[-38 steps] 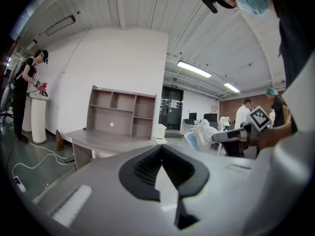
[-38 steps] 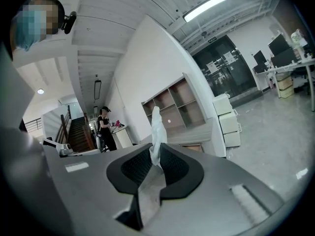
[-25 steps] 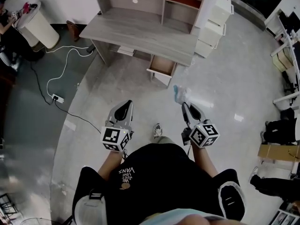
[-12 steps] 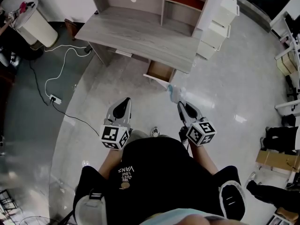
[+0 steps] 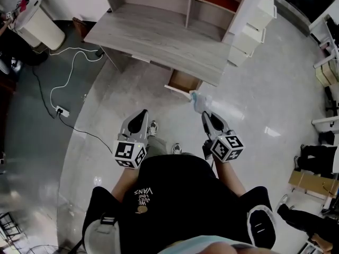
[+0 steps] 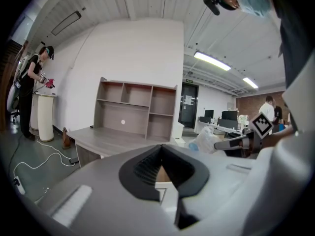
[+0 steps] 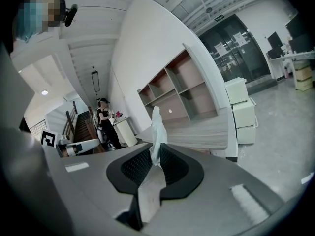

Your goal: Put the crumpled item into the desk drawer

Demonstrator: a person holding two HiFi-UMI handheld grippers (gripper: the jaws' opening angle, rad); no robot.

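Observation:
The grey wooden desk (image 5: 159,36) stands ahead with its drawer (image 5: 183,81) pulled open below the front edge. My right gripper (image 5: 205,115) is shut on the crumpled item (image 5: 200,100), a pale blue-white plastic wad that sticks up from between the pads (image 7: 156,127). In the head view the wad hangs just right of the drawer's front corner, above the floor. My left gripper (image 5: 141,116) is held level beside it with its jaws together and nothing in them. The left gripper view shows the desk (image 6: 113,139) and the wad (image 6: 204,140) off to the right.
A white drawer cabinet (image 5: 251,25) stands at the desk's right end. A white cable and power strip (image 5: 58,97) lie on the floor at left, near a white bin (image 5: 39,28). A person (image 6: 32,77) stands by that bin. A cardboard box (image 5: 312,181) sits at far right.
Both grippers have moved forward toward the desk with the wad still held. The open drawer now lies closer to the right gripper's tip.

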